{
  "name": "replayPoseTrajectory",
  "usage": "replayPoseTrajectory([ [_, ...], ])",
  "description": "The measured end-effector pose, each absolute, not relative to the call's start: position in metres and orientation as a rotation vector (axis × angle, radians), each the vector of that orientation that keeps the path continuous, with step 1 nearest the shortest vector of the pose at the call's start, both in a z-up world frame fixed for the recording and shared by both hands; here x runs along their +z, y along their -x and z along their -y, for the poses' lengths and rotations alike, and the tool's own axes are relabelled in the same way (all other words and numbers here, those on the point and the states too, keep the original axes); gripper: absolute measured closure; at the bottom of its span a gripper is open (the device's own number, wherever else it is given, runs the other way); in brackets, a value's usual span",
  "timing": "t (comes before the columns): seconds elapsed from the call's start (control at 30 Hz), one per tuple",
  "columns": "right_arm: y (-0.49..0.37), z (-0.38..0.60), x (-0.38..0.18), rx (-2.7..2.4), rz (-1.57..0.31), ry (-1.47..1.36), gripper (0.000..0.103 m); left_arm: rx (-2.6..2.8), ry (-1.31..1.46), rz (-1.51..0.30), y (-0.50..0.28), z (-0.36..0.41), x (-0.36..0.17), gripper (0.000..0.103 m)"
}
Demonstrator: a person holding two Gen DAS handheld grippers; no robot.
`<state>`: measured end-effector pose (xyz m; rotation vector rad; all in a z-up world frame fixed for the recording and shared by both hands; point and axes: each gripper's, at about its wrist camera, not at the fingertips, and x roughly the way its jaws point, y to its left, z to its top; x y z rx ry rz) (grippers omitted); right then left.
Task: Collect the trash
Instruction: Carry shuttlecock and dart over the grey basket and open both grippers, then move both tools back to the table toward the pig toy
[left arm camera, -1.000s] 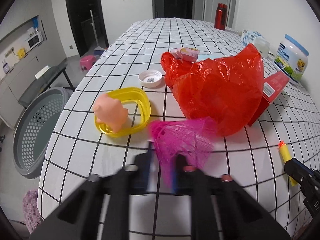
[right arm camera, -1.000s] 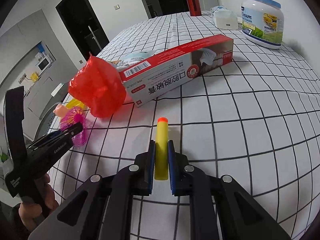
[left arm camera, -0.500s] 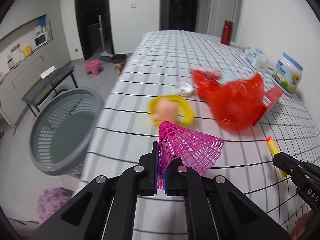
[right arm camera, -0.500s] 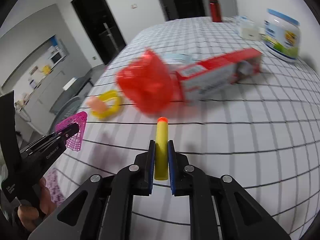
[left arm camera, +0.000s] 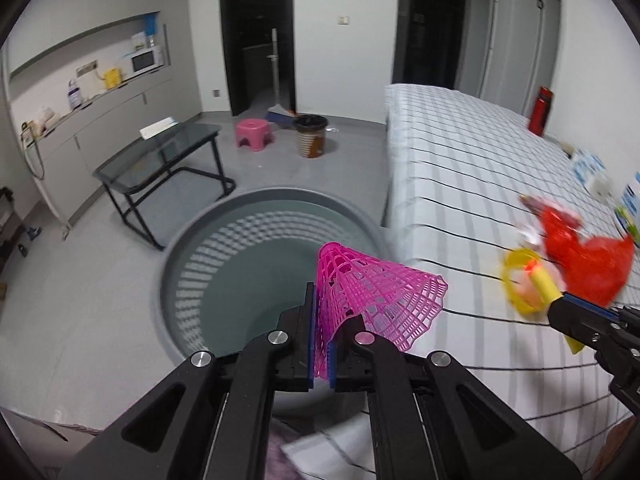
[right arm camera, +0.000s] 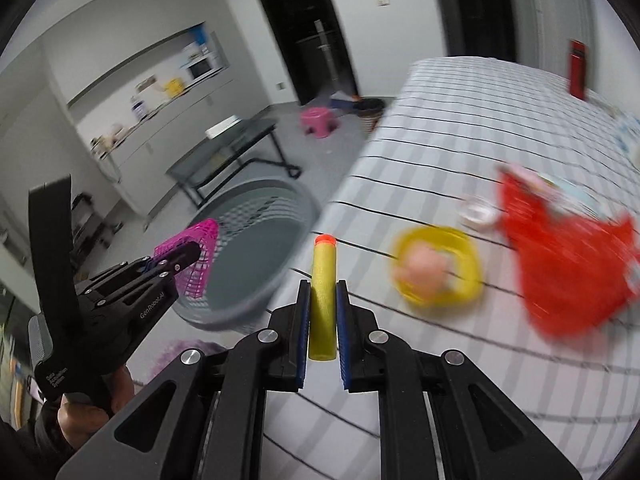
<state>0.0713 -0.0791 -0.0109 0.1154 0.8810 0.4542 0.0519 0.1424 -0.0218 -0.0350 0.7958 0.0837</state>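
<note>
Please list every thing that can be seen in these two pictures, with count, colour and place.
Mesh net piece: one, pink, in left gripper, over basket.
Foam dart: one, yellow, orange tip, in right gripper.
Basket: one, grey, floor beside table.
Table: one, white checked cloth.
Plastic bag: one, red, on table.
Ring with peach toy: one, yellow, on table.
Bottle: one, red, table's far end.
Stool: one, pink, floor.
Left gripper: black, shut.
Right gripper: black, shut.

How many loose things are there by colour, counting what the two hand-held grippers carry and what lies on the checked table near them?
Pink: 1, mesh cone
Yellow: 2, foam dart, ring dish
Red: 1, plastic bag
Peach: 1, small toy
White: 1, cap
Total: 6
</note>
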Motion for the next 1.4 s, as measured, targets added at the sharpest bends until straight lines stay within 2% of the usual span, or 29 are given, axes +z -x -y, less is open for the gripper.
replayPoseTrajectory([
  [0.47, -0.134, -0.047, -0.043, 0.57, -0.992, -0.013, 0.091, 0.126, 0.058, -0.86, -0.091, -0.217, -0.061, 0.098],
  [1.03, -0.162, -0.063, -0.067, 0.529, -1.041, -0.026, 0.09, 0.16, 0.064, -0.898, -0.107, -0.246, -0.085, 0.095],
  [1.07, -0.161, -0.062, -0.066, 0.527, -1.037, -0.025, 0.089, 0.159, 0.065, -0.9, -0.106, -0.246, -0.086, 0.092],
  [1.13, -0.162, -0.06, -0.066, 0.525, -1.035, -0.03, 0.077, 0.175, 0.07, -0.908, -0.11, -0.247, -0.087, 0.068],
  [1.17, -0.161, -0.058, -0.065, 0.525, -1.032, -0.038, 0.065, 0.192, 0.073, -0.902, -0.109, -0.248, -0.087, 0.046],
  [1.2, -0.162, -0.057, -0.062, 0.524, -1.026, -0.045, 0.059, 0.202, 0.072, -0.889, -0.107, -0.249, -0.085, 0.035],
  [1.4, -0.161, -0.053, -0.058, 0.514, -1.005, -0.047, 0.059, 0.21, 0.058, -0.867, -0.105, -0.249, -0.08, 0.033],
])
